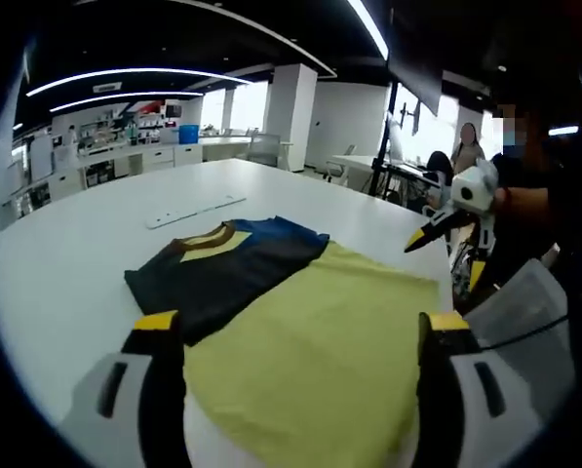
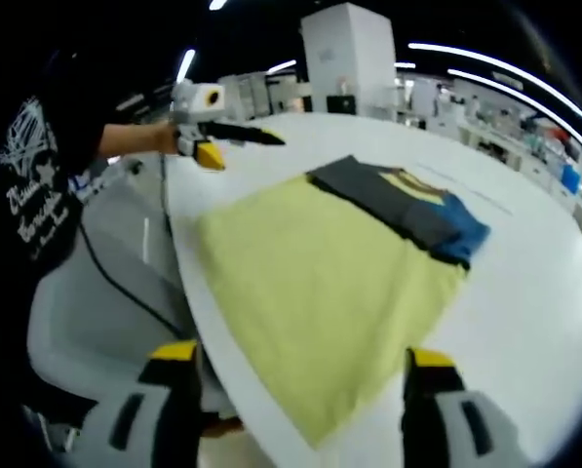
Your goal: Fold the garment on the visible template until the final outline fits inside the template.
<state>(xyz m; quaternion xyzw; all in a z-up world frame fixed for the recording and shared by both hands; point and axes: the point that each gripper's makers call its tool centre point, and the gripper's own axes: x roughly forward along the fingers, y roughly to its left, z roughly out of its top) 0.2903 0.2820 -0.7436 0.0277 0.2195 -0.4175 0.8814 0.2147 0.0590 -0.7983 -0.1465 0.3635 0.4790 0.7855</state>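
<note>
— Garment (image 1: pixel 271 322) lies flat on the white worktop (image 1: pixel 76 244), your left tongs (image 1: pixel 300 336) and right tongs (image 2: pixel 300 370) both spread, empty.

— Risk: its yellow edge overhangs; a careless tug could drag it off.

You're at a white table (image 1: pixel 66 253) in a big open office. Long light strips (image 1: pixel 125 76) curve across a dark ceiling. A white pillar (image 1: pixel 291 112) stands behind, bright windows (image 1: pixel 252 105) beside it. Desks (image 1: pixel 125 156) with clutter line the far left wall. A seated person (image 1: pixel 466 146) is at right.
</note>
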